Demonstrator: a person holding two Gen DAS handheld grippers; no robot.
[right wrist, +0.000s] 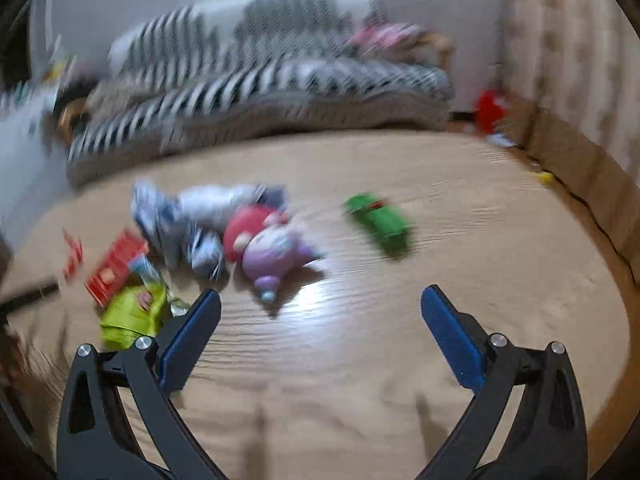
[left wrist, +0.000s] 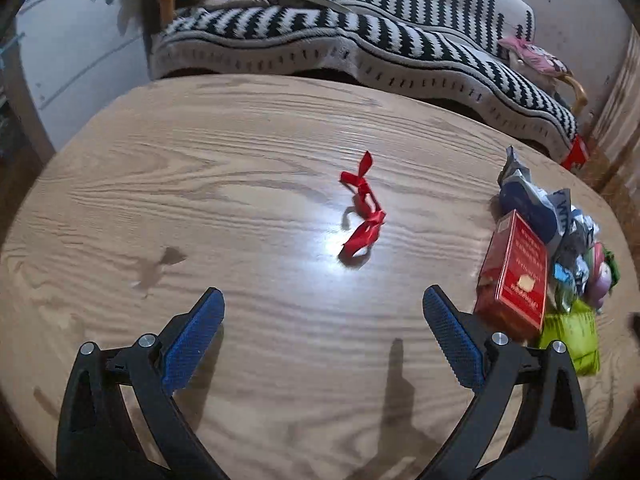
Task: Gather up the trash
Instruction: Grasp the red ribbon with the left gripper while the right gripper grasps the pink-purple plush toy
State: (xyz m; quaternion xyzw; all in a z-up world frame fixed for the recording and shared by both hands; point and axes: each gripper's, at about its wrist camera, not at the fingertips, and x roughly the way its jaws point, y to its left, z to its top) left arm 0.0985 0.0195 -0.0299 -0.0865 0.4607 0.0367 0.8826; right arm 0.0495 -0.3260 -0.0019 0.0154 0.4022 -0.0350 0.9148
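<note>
A round wooden desk (left wrist: 200, 200) stands before a striped sofa (left wrist: 320, 36). Trash lies heaped at its right edge: a crumpled blue-white bag (left wrist: 528, 200), a red box (left wrist: 514, 276), a yellow-green packet (left wrist: 572, 340). A green wrapper (right wrist: 378, 224) lies apart from the heap; a red ribbon (left wrist: 364, 212) lies near the centre. The left claw (left wrist: 322, 302) and right claw (right wrist: 320, 304) hang wide open, empty, above the desk.

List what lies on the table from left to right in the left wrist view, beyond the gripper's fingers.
Dark stain → red ribbon → red box → lime-green packet. The crumpled wrappers behind the box overlap too much to order.
</note>
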